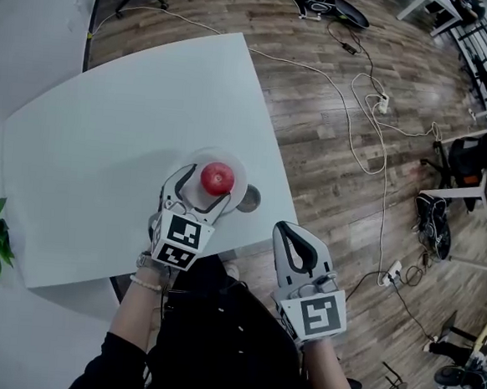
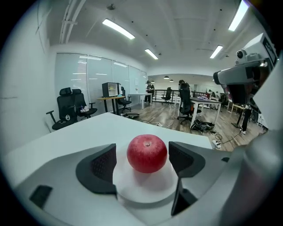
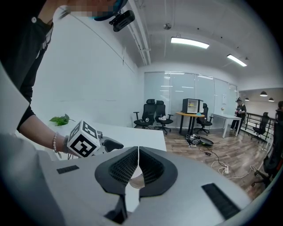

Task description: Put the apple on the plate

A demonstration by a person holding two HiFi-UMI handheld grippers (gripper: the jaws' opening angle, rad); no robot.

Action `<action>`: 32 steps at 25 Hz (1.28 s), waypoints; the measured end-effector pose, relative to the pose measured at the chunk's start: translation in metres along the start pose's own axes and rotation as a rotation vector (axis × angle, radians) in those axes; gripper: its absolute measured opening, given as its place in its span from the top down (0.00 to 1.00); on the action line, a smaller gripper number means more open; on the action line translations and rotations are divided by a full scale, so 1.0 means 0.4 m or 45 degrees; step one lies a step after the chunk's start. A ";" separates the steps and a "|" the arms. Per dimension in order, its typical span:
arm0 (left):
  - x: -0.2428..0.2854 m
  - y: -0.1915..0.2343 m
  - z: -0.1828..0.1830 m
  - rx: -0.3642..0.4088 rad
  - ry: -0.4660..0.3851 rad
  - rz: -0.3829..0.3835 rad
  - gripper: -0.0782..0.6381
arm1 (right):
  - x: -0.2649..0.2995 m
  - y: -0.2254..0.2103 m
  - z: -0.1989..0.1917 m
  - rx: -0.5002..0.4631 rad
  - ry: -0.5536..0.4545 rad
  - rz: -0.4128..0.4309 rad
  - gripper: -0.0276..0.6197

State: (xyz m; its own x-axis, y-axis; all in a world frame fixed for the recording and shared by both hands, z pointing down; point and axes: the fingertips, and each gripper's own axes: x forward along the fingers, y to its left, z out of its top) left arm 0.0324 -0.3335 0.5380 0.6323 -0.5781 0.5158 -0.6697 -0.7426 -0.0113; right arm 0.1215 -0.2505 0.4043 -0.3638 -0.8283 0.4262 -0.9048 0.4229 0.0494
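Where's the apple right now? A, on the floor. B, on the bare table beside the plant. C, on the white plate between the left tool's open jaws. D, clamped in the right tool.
C: the apple sits on the plate, with the left tool open, one jaw on either side of it.

Open-plan office, swivel chairs (image 2: pixel 70 108), desks (image 2: pixel 116 99), glass partitions (image 2: pixel 95 77), wood floor (image 1: pixel 334 113)
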 end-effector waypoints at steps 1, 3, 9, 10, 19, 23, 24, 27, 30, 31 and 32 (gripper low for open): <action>-0.012 0.003 0.005 -0.013 -0.010 0.013 0.38 | -0.003 0.004 0.001 -0.004 0.004 0.006 0.89; -0.039 0.006 0.018 -0.027 -0.033 0.040 0.38 | -0.011 0.006 0.009 -0.007 -0.008 -0.001 0.89; -0.137 0.011 0.099 0.045 -0.132 0.115 0.67 | -0.033 0.027 0.022 -0.027 -0.052 0.021 0.89; -0.151 0.009 0.108 0.049 -0.144 0.128 0.70 | -0.037 0.032 0.022 -0.032 -0.062 0.033 0.89; -0.288 -0.026 0.184 0.002 -0.243 0.227 0.86 | -0.100 0.061 0.039 -0.071 -0.134 0.074 0.89; -0.344 -0.058 0.210 0.026 -0.260 0.270 0.87 | -0.132 0.070 0.051 -0.089 -0.167 0.089 0.89; -0.357 -0.069 0.216 0.029 -0.263 0.275 0.87 | -0.139 0.072 0.053 -0.093 -0.172 0.093 0.89; -0.398 -0.094 0.227 0.034 -0.267 0.288 0.87 | -0.153 0.082 0.060 -0.095 -0.179 0.102 0.89; -0.444 -0.117 0.243 0.065 -0.280 0.306 0.87 | -0.168 0.099 0.074 -0.110 -0.206 0.117 0.89; -0.457 -0.126 0.249 0.074 -0.287 0.306 0.87 | -0.173 0.104 0.078 -0.117 -0.208 0.124 0.89; -0.468 -0.135 0.254 0.082 -0.294 0.304 0.87 | -0.178 0.108 0.081 -0.122 -0.209 0.125 0.89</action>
State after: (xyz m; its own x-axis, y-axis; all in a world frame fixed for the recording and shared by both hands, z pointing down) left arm -0.0102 -0.2194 0.3550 0.5371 -0.7941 0.2846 -0.7882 -0.5926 -0.1661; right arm 0.1009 -0.1853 0.3467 -0.4877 -0.8267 0.2805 -0.8409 0.5312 0.1035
